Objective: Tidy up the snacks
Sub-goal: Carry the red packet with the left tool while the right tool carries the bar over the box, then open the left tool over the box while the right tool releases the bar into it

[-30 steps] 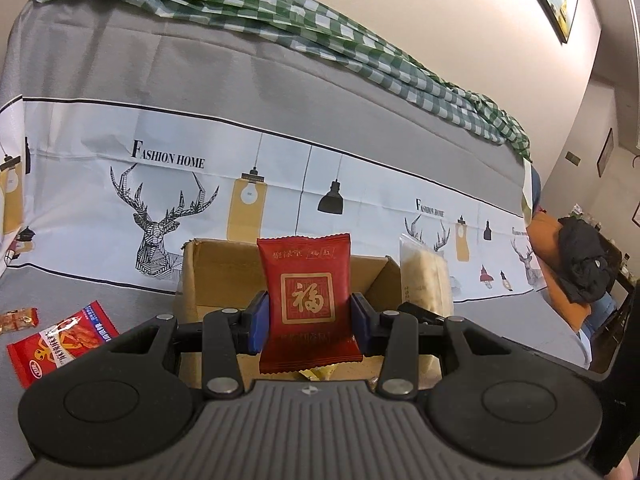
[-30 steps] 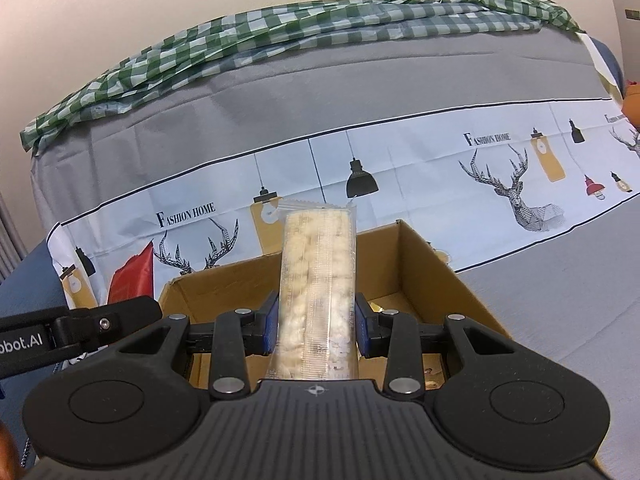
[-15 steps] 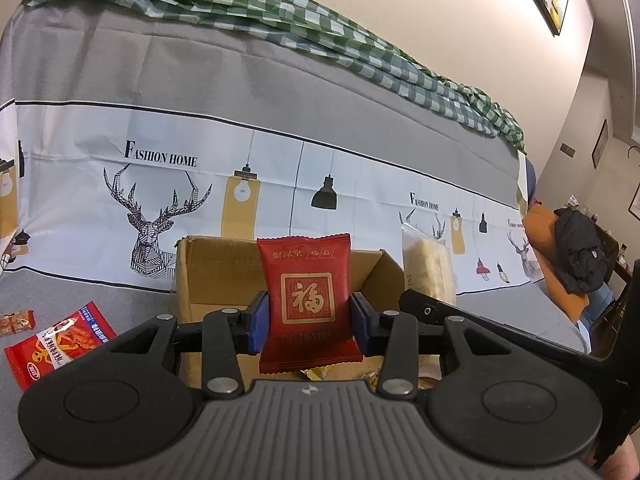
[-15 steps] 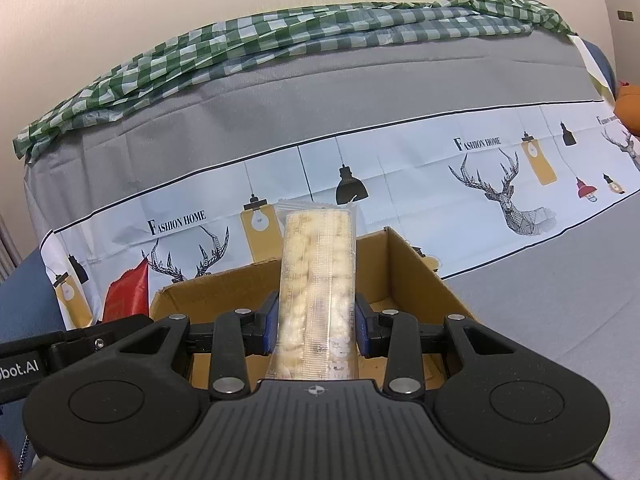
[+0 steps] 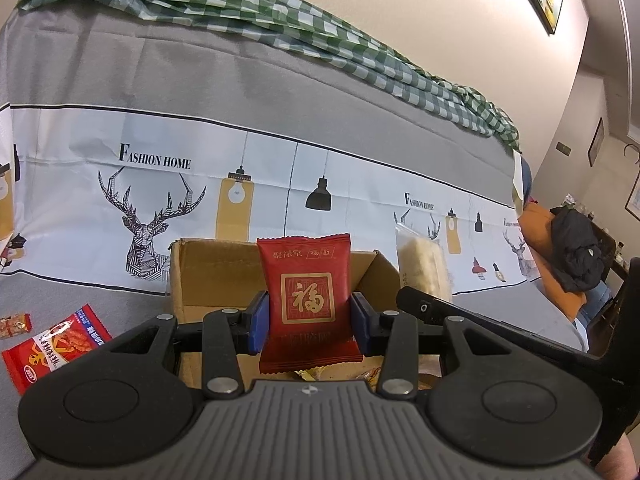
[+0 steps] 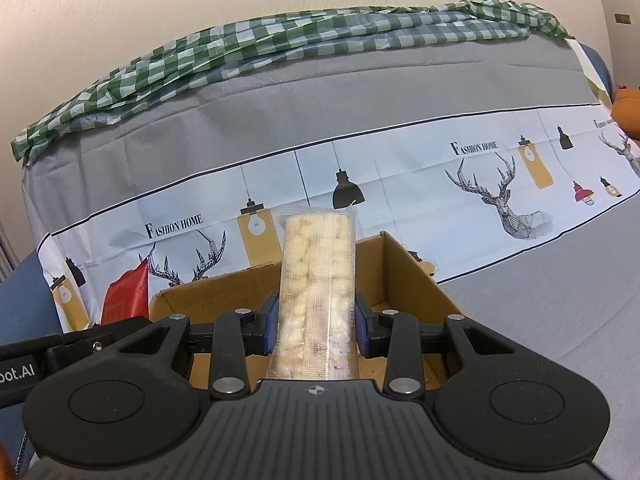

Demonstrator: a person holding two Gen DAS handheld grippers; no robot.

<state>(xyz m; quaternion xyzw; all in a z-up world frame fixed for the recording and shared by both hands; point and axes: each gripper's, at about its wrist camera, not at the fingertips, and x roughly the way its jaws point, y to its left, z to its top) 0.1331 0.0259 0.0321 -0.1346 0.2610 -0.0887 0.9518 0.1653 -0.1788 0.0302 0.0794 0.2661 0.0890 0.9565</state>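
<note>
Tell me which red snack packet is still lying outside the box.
The red packet with the shrimp picture, flat on the grey cloth left of the cardboard box. The other red packet, with the gold square, is held upright in the left gripper.

Left tool (image 5: 308, 322) and right tool (image 6: 316, 326) both clamped, apparently tilted slightly downward, side by side.

boxes: 1 (image 5: 208, 276) | red packets: 2 (image 5: 310, 300) (image 5: 56, 346) | clear packets: 1 (image 6: 318, 292) | small candies: 1 (image 5: 14, 324) | checked cloths: 1 (image 5: 280, 20)

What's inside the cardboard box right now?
Cardboard box: a few yellowish wrappers show at the bottom in the left wrist view. The rest of the floor is hidden behind the tongs and held packets.
</note>
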